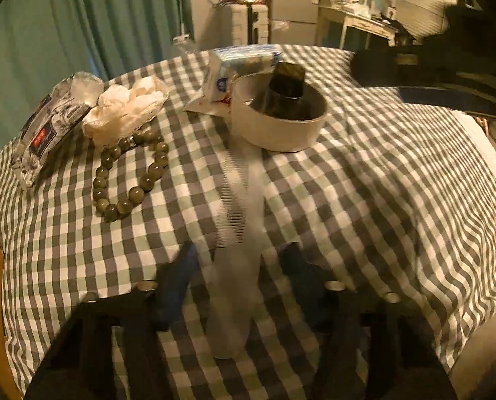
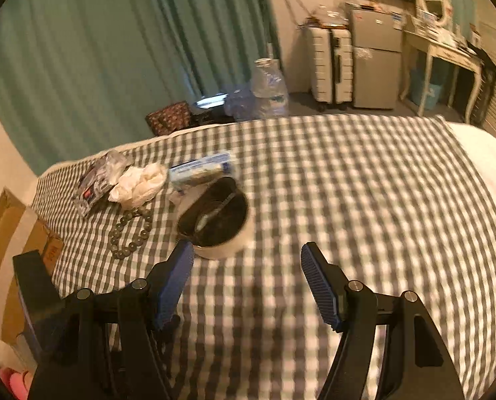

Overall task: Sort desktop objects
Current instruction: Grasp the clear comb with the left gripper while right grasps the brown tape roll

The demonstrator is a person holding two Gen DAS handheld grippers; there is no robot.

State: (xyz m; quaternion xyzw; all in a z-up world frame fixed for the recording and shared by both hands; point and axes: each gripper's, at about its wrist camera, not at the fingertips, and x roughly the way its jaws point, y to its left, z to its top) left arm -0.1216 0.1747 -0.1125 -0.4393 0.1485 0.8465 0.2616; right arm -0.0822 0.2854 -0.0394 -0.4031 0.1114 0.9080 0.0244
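Observation:
A white comb (image 1: 239, 233) lies on the checked cloth between the blue fingers of my left gripper (image 1: 243, 260), which is open around its handle; the comb is blurred. Its teeth end reaches the white bowl (image 1: 278, 126), which holds a dark object (image 1: 286, 88). A green bead bracelet (image 1: 131, 173) lies to the left, below a crumpled white tissue (image 1: 128, 110). My right gripper (image 2: 248, 263) is open and empty, hanging above the cloth just right of the bowl (image 2: 221, 250). The bracelet also shows in the right wrist view (image 2: 131, 233).
A printed plastic packet (image 1: 48, 126) lies at the far left and a blue-white tissue pack (image 1: 244, 63) lies behind the bowl. A cardboard box (image 2: 11, 250) stands off the table's left edge. Water bottles (image 2: 268, 90) stand beyond the far edge.

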